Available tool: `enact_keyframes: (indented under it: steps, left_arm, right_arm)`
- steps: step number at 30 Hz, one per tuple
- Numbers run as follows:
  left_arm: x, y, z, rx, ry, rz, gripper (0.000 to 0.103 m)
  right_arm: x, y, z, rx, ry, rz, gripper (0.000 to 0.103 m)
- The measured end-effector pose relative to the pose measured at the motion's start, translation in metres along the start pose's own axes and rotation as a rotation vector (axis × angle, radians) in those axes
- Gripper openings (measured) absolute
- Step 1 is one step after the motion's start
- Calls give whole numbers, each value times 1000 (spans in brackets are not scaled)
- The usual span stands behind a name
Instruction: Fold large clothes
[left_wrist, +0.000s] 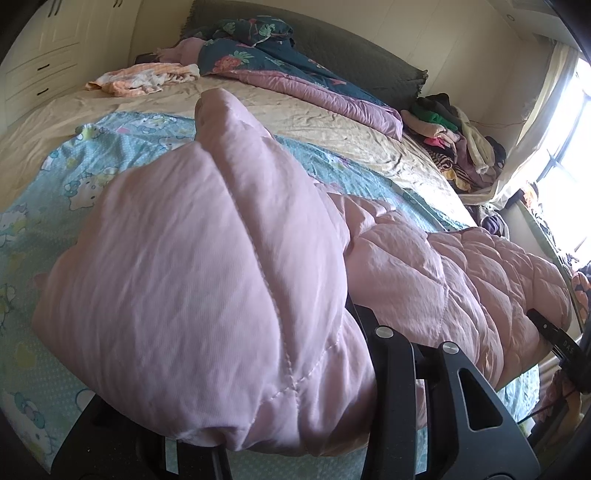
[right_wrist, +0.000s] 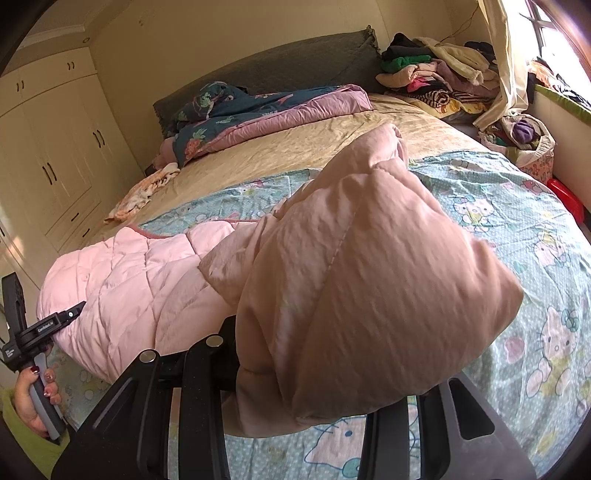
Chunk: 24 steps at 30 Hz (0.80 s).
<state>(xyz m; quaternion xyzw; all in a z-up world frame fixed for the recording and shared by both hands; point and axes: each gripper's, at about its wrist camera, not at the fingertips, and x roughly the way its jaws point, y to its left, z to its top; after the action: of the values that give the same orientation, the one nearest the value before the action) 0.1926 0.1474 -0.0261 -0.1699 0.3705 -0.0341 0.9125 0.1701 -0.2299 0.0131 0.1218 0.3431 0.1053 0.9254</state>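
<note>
Item: pale pink quilted padded garment (left_wrist: 461, 266), large, bulky, diamond-stitched. Lies across the near end of the bed, long axis running side to side between the two hands, on a light blue cartoon-cat printed sheet (left_wrist: 48, 206).

Held at both ends. Left hand-held gripper (left_wrist: 354, 354): a thick wad of the pink fabric bulges up between and over its black fingers, so it is clamped on the garment's left end; fingertips buried in cloth. Right hand-held gripper (right_wrist: 295, 373): likewise clamped on the right end, a puffed corner rising in front of the lens. Each gripper is nearest its own end; the garment's middle sags on the sheet between them.

Judgement: a fold is under way, both lifted ends due to be carried forward, away from the person, over the body of the garment. The ends must travel level with each other or the edge will skew.

Surroundings: beige bed sheet (right_wrist: 295, 147); dark floral quilt with mauve lining (right_wrist: 258, 114) at the headboard; heap of mixed clothes (right_wrist: 436, 77) by the window; cream wardrobe (right_wrist: 55, 155).
</note>
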Motion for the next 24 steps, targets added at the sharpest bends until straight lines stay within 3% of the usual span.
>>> enact_keyframes:
  steps: [24]
  left_arm:
    - [-9, 19, -50, 31, 30, 10, 36]
  right_arm:
    - [-12, -12, -58, 21, 25, -27, 34]
